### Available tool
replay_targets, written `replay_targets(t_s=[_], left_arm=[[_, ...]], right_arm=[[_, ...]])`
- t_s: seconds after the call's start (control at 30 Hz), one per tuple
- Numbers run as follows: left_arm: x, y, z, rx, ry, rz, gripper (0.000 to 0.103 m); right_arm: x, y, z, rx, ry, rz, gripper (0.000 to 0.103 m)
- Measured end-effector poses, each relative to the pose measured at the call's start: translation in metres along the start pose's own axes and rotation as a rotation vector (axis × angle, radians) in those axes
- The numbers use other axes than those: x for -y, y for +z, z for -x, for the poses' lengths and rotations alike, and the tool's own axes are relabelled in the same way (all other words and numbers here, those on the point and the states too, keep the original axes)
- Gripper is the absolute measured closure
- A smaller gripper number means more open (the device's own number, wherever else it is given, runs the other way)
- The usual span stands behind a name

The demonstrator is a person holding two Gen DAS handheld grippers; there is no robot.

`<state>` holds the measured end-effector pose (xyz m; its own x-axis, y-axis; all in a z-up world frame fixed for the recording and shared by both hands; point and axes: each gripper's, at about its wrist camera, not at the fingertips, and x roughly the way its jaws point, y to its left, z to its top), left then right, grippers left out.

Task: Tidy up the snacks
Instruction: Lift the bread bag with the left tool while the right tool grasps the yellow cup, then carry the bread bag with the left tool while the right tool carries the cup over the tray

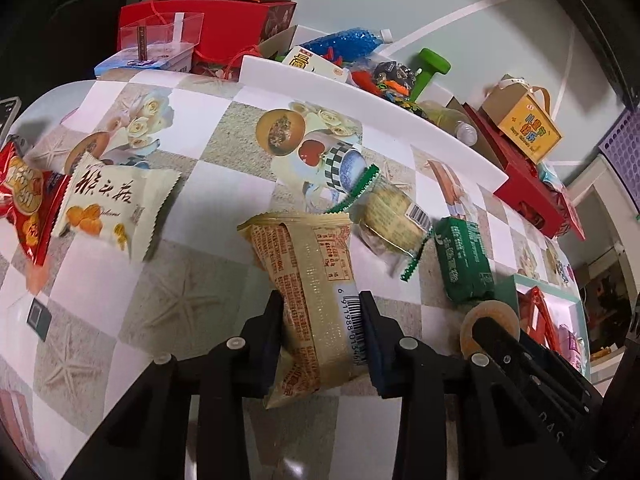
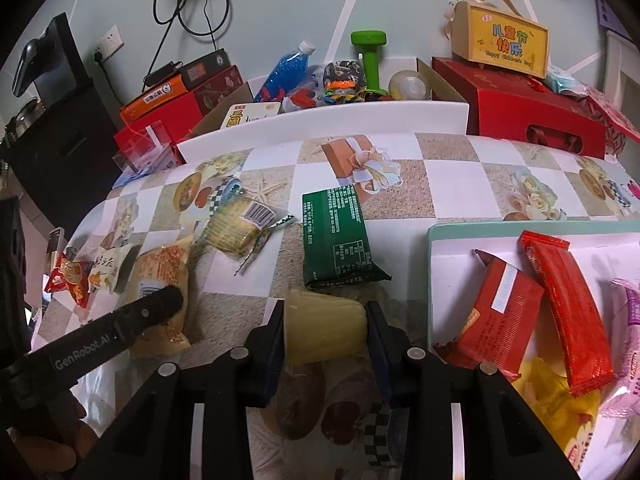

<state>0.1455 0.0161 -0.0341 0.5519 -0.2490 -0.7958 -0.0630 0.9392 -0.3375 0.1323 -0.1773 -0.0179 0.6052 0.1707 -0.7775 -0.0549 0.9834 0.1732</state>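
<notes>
Now, line by line:

Left gripper (image 1: 320,320): clamped on a tan snack packet (image 1: 316,292) with red print and a barcode; the two fingers press its lower half from either side; the packet stands tilted above the patterned tablecloth (image 1: 200,280); from the right wrist view the same packet (image 2: 164,288) sits behind the left tool's black finger (image 2: 156,308).

Right gripper (image 2: 326,332): closed on a pale yellow jelly cup (image 2: 324,328); the cup lies on its side between the fingers, its wide rim toward the left finger.

Green packet (image 2: 336,240): flat on the cloth just beyond the jelly cup; printed back facing up; also seen at the right of the left wrist view (image 1: 464,260).

Clear packet with green zigzag ends (image 1: 392,220): lies on the cloth between the tan packet and the green packet; barcode label up.

White packet with black brush lettering (image 1: 108,208): at the left of the cloth; its edge overlaps a red packet (image 1: 24,200) beside it.

Tray (image 2: 436,264): pale green rim, at the right edge of the table; holds two red packets (image 2: 496,312), one long (image 2: 568,312); a yellow wrapper (image 2: 560,412) and a pink one (image 2: 632,320) lie lower in it.

Far edge: a white-walled bin (image 2: 320,120) with a blue bottle (image 2: 288,68) and a green dumbbell (image 2: 370,60); red boxes (image 2: 532,108) to either side; a yellow gift box (image 2: 504,44) on the right one.
</notes>
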Motion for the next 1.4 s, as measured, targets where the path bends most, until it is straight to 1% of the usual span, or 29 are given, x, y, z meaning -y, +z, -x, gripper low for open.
replay_targets(t_s=[0.47,0.7,0.9,1.0,1.1,1.23,1.4], left_arm=[[0.001,-0.013,0.038,0.039,-0.031,-0.008,0.066],[-0.001,-0.014,0.044,0.046,-0.034,-0.006,0.066],[0.008,-0.013,0.048,0.060,-0.048,-0.023,0.066],[0.021,-0.010,0.052,0.076,-0.069,-0.045,0.066],[0.043,-0.010,0.055,0.091,-0.104,-0.091,0.066],[0.082,-0.012,0.056,0.090,-0.168,-0.178,0.066],[0.131,-0.022,0.050,0.061,-0.255,-0.287,0.066]], right_arm=[[-0.007,-0.014,0.038,0.038,0.013,0.002,0.063],[-0.006,-0.021,0.043,0.032,0.016,-0.002,0.063],[0.002,-0.019,0.050,0.048,0.016,-0.024,0.063],[0.014,-0.016,0.060,0.075,0.003,-0.048,0.063],[0.034,-0.013,0.073,0.107,-0.028,-0.088,0.063],[0.074,-0.012,0.090,0.141,-0.109,-0.171,0.063],[0.128,-0.018,0.109,0.169,-0.198,-0.295,0.063]])
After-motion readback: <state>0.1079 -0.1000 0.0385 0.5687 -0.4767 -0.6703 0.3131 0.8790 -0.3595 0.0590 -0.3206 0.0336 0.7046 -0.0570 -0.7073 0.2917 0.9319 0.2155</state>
